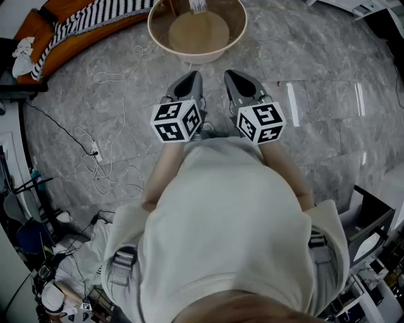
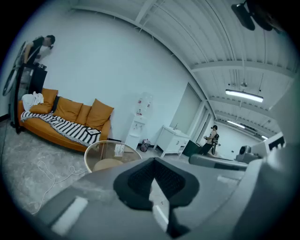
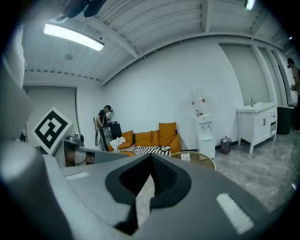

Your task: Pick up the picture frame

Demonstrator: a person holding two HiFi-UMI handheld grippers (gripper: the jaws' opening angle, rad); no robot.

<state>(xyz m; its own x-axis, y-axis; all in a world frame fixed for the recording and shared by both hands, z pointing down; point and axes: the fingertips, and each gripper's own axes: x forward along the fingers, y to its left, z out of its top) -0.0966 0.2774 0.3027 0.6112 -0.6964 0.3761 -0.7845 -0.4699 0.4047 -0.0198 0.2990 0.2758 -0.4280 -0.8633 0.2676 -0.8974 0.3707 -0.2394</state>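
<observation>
Shut claws [image 1: 191, 79] [image 1: 232, 76] (empty) face small upright frame [image 2: 118, 150].

Glossy grey stone floor [image 1: 328, 63], clear glass table [image 1: 197, 58], striped cloth throw [image 1: 88, 25]

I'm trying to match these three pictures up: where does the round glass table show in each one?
Head view: round glass table at top centre, ahead of the person.
Left gripper view: table low, left of centre.
Right gripper view: table low, right of centre.
Shared landmark: the orange sofa with a striped blanket, beyond the table.
</observation>
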